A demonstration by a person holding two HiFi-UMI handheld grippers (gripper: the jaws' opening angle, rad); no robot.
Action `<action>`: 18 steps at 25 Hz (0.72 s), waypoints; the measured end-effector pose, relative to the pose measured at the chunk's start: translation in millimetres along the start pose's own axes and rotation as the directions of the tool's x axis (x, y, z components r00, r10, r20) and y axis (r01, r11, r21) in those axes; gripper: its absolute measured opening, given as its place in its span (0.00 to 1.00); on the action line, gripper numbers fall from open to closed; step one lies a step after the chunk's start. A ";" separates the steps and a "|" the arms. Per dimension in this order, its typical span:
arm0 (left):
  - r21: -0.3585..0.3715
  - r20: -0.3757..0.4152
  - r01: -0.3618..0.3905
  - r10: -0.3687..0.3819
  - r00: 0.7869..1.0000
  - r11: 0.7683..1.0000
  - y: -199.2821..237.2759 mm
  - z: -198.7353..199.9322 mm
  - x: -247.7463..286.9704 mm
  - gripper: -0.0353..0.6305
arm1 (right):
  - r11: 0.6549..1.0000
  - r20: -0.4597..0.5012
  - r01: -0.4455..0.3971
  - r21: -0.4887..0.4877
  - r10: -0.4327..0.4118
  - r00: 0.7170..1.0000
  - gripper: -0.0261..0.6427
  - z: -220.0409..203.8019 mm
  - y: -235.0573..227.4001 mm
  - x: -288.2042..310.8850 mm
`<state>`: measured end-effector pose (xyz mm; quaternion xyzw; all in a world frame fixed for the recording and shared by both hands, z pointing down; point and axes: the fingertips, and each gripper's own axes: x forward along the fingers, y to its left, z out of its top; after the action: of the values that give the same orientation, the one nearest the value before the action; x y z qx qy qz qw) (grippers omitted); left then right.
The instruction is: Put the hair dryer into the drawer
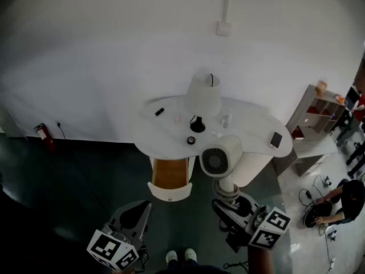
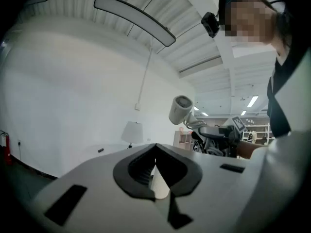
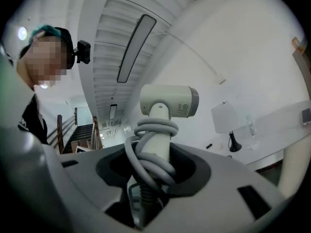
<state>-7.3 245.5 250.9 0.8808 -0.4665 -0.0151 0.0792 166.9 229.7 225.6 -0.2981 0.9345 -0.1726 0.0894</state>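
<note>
The cream hair dryer [image 1: 219, 157] stands upright in my right gripper [image 1: 226, 196], its round grille towards the camera, in front of the table's right half. In the right gripper view the jaws of the right gripper [image 3: 150, 178] are shut on the hair dryer [image 3: 167, 101] by its handle, which has the grey cord coiled round it. The wooden drawer [image 1: 169, 174] with a white front hangs pulled out under the white table [image 1: 165, 135], left of the dryer. My left gripper [image 1: 145, 208] is low at the left, shut and empty, and its jaw tips [image 2: 155, 147] meet.
On the table stand a white lamp [image 1: 204, 93], a clear bottle [image 1: 226, 120], a phone [image 1: 275, 139] and small dark items. A fire extinguisher [image 1: 43, 133] stands by the wall at left. A shelf [image 1: 316, 110] and a crouching person [image 1: 342, 201] are at right.
</note>
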 end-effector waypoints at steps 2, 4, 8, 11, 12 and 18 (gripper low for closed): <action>-0.002 -0.003 0.004 -0.004 1.000 1.000 -2.9 -1.8 1.9 0.08 | 1.000 -0.001 0.004 -0.002 -0.004 1.000 0.33 -0.8 -2.1 -2.8; -0.002 -0.006 0.004 -0.004 1.000 1.000 -4.7 -2.1 4.6 0.08 | 1.000 -0.002 0.006 -0.004 -0.006 1.000 0.33 0.2 -4.6 -4.1; -0.003 -0.004 0.004 -0.004 1.000 1.000 -5.9 -2.2 11.2 0.08 | 1.000 0.000 0.007 -0.007 -0.007 1.000 0.33 2.8 -9.4 -4.8; -0.004 -0.006 0.003 -0.003 1.000 1.000 -6.3 -3.5 14.2 0.08 | 1.000 -0.009 0.007 -0.015 -0.007 1.000 0.33 2.1 -12.6 -5.8; -0.004 -0.005 0.001 -0.001 1.000 1.000 -6.1 -3.6 14.9 0.08 | 1.000 -0.011 0.004 -0.018 -0.004 1.000 0.33 2.2 -13.5 -6.1; -0.005 -0.005 -0.014 0.014 1.000 1.000 -6.0 -4.7 17.0 0.08 | 0.998 -0.016 0.004 -0.058 -0.005 1.000 0.33 4.7 -16.8 -9.0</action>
<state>7.7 235.4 255.4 0.8774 -0.4723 -0.0136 0.0828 184.3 220.9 228.1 -0.3012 0.9391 -0.1482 0.0730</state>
